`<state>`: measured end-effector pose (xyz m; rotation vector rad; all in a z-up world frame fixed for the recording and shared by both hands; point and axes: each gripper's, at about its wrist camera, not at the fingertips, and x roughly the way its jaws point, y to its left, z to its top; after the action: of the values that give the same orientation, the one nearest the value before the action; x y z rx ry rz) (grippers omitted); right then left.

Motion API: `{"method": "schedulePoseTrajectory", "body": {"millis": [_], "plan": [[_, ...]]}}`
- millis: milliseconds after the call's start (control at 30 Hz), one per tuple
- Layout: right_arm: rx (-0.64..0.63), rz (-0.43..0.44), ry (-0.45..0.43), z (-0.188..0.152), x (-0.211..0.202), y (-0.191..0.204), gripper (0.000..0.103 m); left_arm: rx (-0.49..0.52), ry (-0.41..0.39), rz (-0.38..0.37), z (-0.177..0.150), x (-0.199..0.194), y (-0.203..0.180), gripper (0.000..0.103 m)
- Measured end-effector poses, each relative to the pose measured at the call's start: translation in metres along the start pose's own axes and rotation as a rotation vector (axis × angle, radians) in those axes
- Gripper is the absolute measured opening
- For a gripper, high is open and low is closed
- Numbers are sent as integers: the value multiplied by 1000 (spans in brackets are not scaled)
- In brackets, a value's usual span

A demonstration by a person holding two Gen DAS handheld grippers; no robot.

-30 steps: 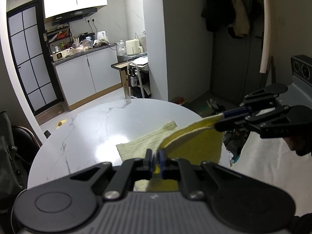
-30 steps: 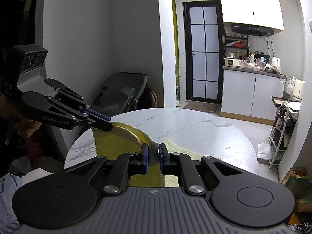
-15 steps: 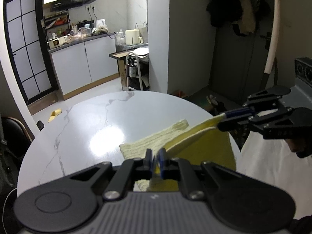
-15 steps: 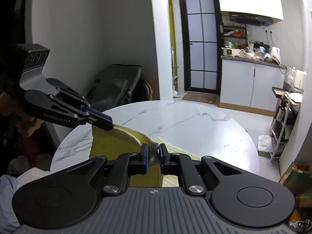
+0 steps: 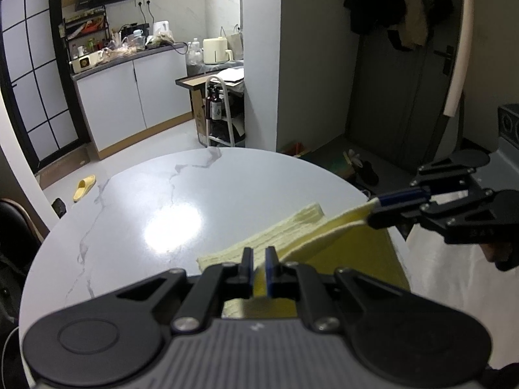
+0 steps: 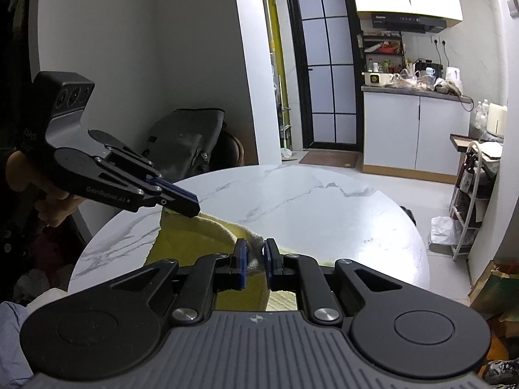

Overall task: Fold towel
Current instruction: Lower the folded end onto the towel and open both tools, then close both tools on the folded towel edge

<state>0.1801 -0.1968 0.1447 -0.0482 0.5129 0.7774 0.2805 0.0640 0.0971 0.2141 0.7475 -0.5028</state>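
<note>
Left wrist view: the left gripper (image 5: pixel 258 257) sits at the bottom of the frame, its jaws pressed together on a corner of the yellow towel (image 5: pixel 363 253), which shows as a thin strip of cloth between the 2 blue pads. From that pinch the lifted edge runs up and to the right to the right gripper (image 5: pixel 373 212), whose jaws are also clamped on the cloth, so the raised edge hangs stretched between the 2 tools. Below this edge the towel falls in a darker yellow sheet over the near right rim of the round white marble surface (image 5: pixel 155 201). The rest of the towel lies flat on the surface as a paler ribbed band reaching toward the middle. A yellow slipper (image 5: pixel 84 187) lies on the floor beyond the far left rim.

Right wrist view: the right gripper (image 6: pixel 254 257) fills the lower frame, its jaws pinching a bunched fold of the towel (image 6: pixel 201 243) between the blue pads. The left gripper (image 6: pixel 191 209) comes in from the left, held by a hand (image 6: pixel 39 191), and its closed tips bite the towel's other raised corner. Between the 2 grippers the cloth sags in a shallow curve above the surface (image 6: pixel 324 214); a pale strip of it lies flat on the surface just right of the right gripper's jaws
</note>
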Motion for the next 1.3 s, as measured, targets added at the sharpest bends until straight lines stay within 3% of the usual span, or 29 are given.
{"method": "schedulePoseTrajectory", "body": {"millis": [300,367,633,700,733,767,967,1300], "plan": [[26,1,30,-4,20,-18,12,-21,40,-22,1,25,14,7],[33,-1,40,-6,25,-22,6,-23,47,-26,1,29,16,7],[84,-31,120,-17,43,-38,10,-31,119,-56,-11,50,30,11],[89,-47,137,-19,47,-42,23,-30,129,-60,-13,52,31,14],[92,-54,140,-20,48,-42,39,-30,133,-61,-14,53,31,15],[94,-60,143,-21,50,-43,47,-30,136,-60,-15,54,32,17],[89,-59,172,-28,55,-40,50,-35,156,-86,-21,57,30,27],[121,-90,196,-42,57,-45,48,-63,178,-74,-24,68,35,32]]}}
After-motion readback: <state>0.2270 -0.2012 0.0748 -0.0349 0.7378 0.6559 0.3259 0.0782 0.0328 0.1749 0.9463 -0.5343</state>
